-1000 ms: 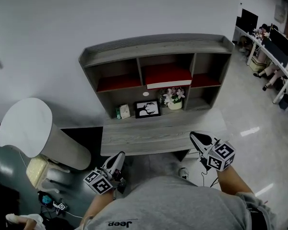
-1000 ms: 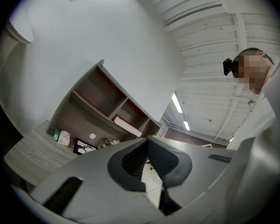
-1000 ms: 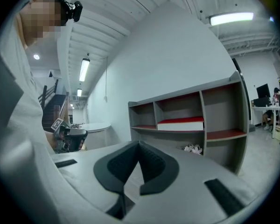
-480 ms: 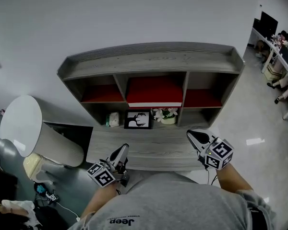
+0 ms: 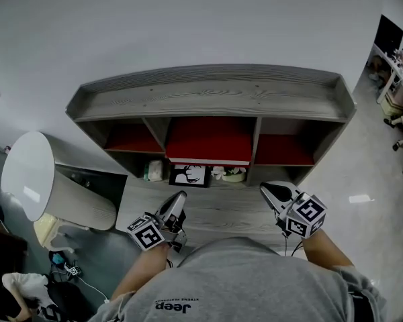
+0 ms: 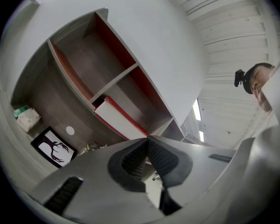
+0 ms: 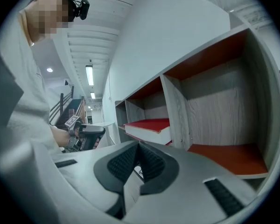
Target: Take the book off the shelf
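A red book (image 5: 208, 140) with a white page edge lies flat in the middle compartment of the grey shelf unit (image 5: 211, 92). The left gripper view shows the book (image 6: 119, 119) above and beyond the jaws, and the right gripper view shows it (image 7: 150, 127) ahead to the left. My left gripper (image 5: 177, 202) hovers over the desk below the shelf, shut and empty, its tips meeting (image 6: 147, 140). Over the desk's right part my right gripper (image 5: 271, 192) is held, tips together (image 7: 138, 146), with nothing between them. Both grippers are well short of the book.
On the desk (image 5: 215, 210) under the shelf stand a framed deer picture (image 5: 189, 174), a small flower pot (image 5: 230, 174) and a small box (image 5: 154, 172). A round white table (image 5: 33, 176) is at the left. Office desks (image 5: 397, 92) are far right.
The shelf has drawn nearer and moved to the centre of the head view. My left gripper has moved up and forward over the desk; the right one has barely shifted.
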Demonstrator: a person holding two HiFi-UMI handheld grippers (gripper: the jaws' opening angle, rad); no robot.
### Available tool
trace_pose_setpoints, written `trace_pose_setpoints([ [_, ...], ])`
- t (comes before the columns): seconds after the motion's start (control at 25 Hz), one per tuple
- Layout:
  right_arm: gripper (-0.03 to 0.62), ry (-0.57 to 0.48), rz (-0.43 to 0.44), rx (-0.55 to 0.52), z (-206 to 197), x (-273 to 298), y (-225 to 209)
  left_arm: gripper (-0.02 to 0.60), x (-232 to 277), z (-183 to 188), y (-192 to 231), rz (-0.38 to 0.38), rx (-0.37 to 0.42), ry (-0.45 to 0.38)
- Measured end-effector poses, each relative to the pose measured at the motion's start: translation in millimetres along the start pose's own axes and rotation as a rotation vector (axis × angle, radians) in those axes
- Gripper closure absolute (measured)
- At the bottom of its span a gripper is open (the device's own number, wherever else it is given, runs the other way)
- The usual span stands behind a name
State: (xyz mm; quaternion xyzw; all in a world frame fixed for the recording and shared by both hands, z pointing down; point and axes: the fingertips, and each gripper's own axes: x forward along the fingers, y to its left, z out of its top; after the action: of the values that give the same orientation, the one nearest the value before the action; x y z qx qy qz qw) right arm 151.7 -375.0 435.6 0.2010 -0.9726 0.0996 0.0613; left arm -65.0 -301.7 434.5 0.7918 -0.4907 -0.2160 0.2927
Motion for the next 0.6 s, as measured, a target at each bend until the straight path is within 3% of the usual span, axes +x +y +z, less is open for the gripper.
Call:
trace_pose_setpoints([
  [0.28,0.589,0.016,-0.057,0.017,-6,18,-6,0.557,35,-3,26,-0.034,-0.139,0.086],
  [0.44,0.589,0.028,-0.098,0.027,-7,21,-1,0.554,56,3,25,-0.127,-0.183,0.125],
  [0.6,0.589,0.043,-0.126,0.046,-14,24,4,0.522,68,2,41,-0.121,-0.267,0.161],
])
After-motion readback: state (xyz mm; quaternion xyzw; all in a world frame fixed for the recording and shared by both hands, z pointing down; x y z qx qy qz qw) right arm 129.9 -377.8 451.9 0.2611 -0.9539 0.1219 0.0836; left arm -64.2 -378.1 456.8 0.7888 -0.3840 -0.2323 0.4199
